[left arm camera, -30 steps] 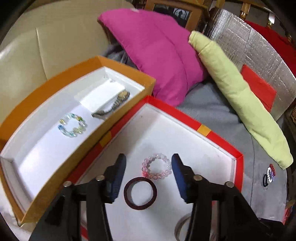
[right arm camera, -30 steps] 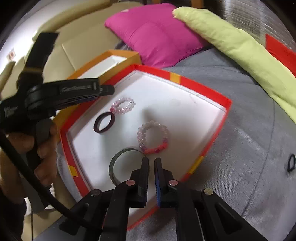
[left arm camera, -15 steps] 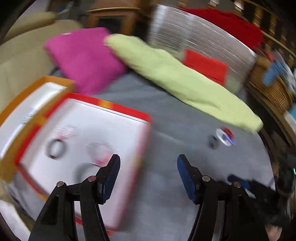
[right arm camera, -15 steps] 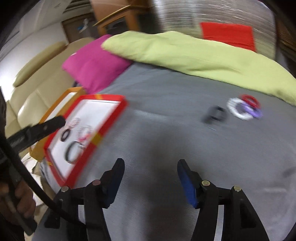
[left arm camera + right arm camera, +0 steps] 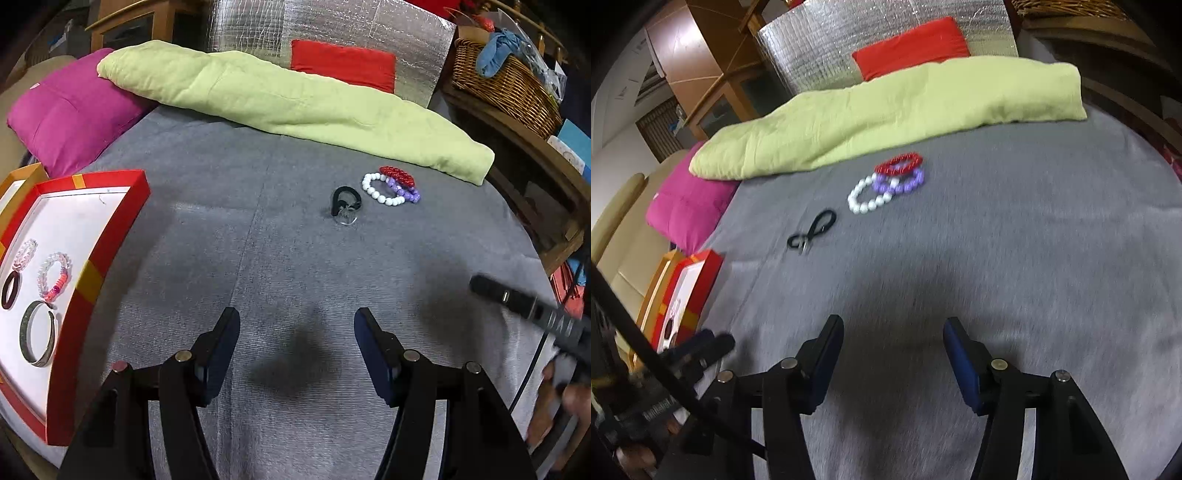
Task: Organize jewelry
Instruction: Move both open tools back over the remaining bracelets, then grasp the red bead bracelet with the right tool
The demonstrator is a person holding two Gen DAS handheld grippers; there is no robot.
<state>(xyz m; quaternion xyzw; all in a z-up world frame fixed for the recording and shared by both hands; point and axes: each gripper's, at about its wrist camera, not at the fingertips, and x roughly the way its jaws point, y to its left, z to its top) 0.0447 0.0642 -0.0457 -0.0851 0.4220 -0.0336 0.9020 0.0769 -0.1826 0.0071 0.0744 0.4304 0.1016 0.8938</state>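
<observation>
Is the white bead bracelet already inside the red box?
No, the white bead bracelet lies on the gray blanket, well apart from the red box at the left.

Left black two-finger gripper [image 5: 295, 350]: jaws spread wide, nothing between the blue pads [image 5: 373, 354]. Right black two-finger gripper [image 5: 892, 354]: jaws likewise wide apart, empty. Left gripper's handle at 8 o'clock in right view.

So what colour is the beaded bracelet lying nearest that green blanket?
Red: the red bracelet shows sharpest in the left wrist view, overlapping a purple one.
</observation>
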